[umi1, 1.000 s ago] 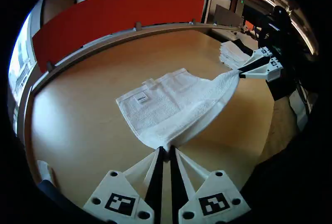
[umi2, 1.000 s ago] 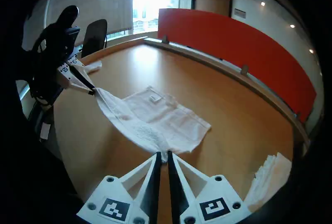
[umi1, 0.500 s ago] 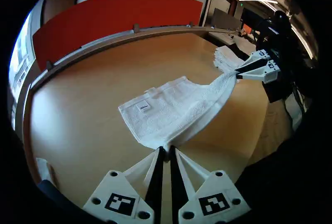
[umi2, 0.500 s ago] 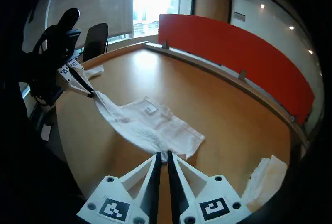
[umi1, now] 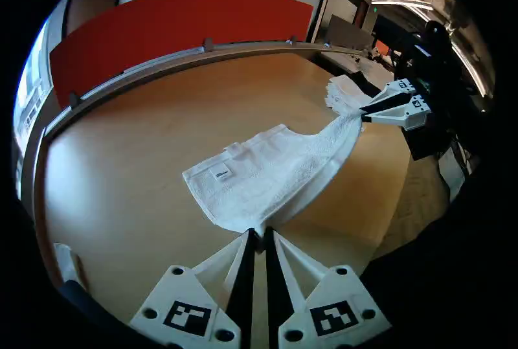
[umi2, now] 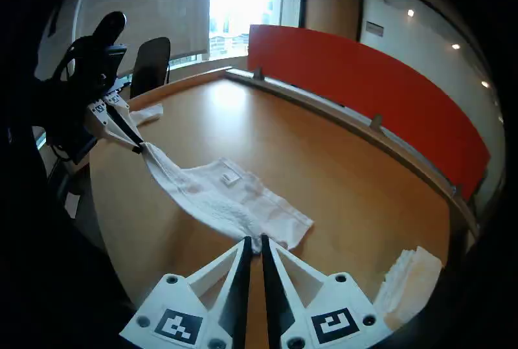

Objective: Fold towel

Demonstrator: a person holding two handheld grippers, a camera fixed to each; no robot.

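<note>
White towel (umi1: 272, 164) half spread on the wooden table (umi1: 123, 206), far part flat, near edge lifted clear and strung in a sagging band between two corners. Left gripper (umi1: 258, 234) closed tight on one corner, right gripper (umi2: 254, 240) closed tight on the other. Beyond, near the table edge, a stack of folded towels (umi2: 408, 278) and a red partition (umi1: 181, 25) along the far side.

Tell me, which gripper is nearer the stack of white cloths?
Right. The right gripper is beside the stack; the left gripper grips the towel's opposite end, farther off.
</note>
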